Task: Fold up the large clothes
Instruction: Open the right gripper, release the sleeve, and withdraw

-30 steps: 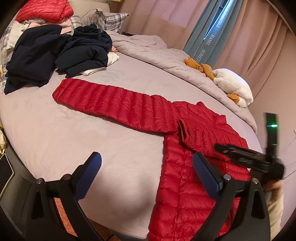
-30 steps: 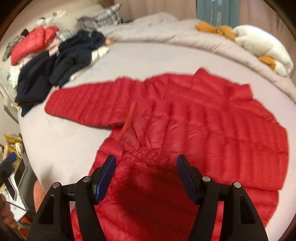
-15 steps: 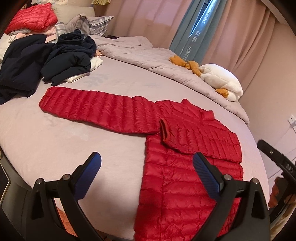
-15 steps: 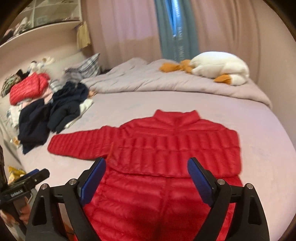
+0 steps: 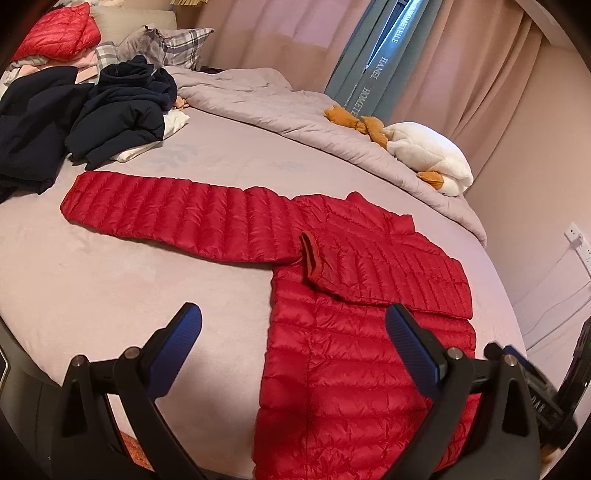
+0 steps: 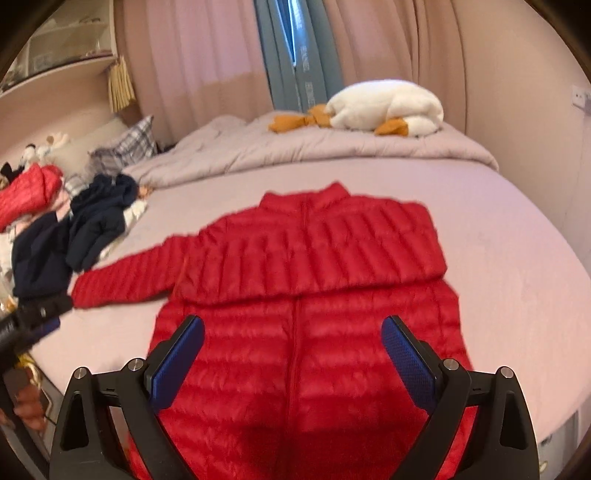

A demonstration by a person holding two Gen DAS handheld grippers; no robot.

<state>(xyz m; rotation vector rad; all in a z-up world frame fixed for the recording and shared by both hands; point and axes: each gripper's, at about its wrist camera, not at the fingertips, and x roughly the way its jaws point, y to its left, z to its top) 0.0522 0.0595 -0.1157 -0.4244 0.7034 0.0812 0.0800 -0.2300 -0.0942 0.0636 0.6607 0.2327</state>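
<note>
Left gripper (image 5: 293,332): nearest to me, jaws spread wide with nothing between the blue pads, hanging over the near edge of the bed, one pad above bare sheet, the other above the jacket's lower body
Right gripper (image 6: 292,341): jaws have just been opening and now stand wide, nothing held; it hovers above the lower front of the jacket, the zip line running up between the two pads
Red puffer jacket (image 6: 306,280): spread flat on the bed, front up, hem toward the near edge and collar toward the far side
Folded sleeve (image 5: 384,266): one sleeve is laid across the chest, its cuff ending near the opposite armpit
Stretched sleeve (image 5: 173,214): the other sleeve lies straight out on the sheet, pointing at the heap of dark clothes
Bed (image 5: 110,280): pale lilac sheet, bare around the jacket
Dark clothes (image 5: 122,110): a navy heap beyond the stretched sleeve's cuff, near it but apart
Second red jacket (image 5: 59,33): folded on a stack of garments behind the navy heap
Grey quilt (image 6: 303,147): bunched along the far side of the bed
Plush goose (image 6: 388,105): white with orange feet, lying on the quilt
Curtains (image 6: 207,55): pink, with a blue strip behind the goose
</note>
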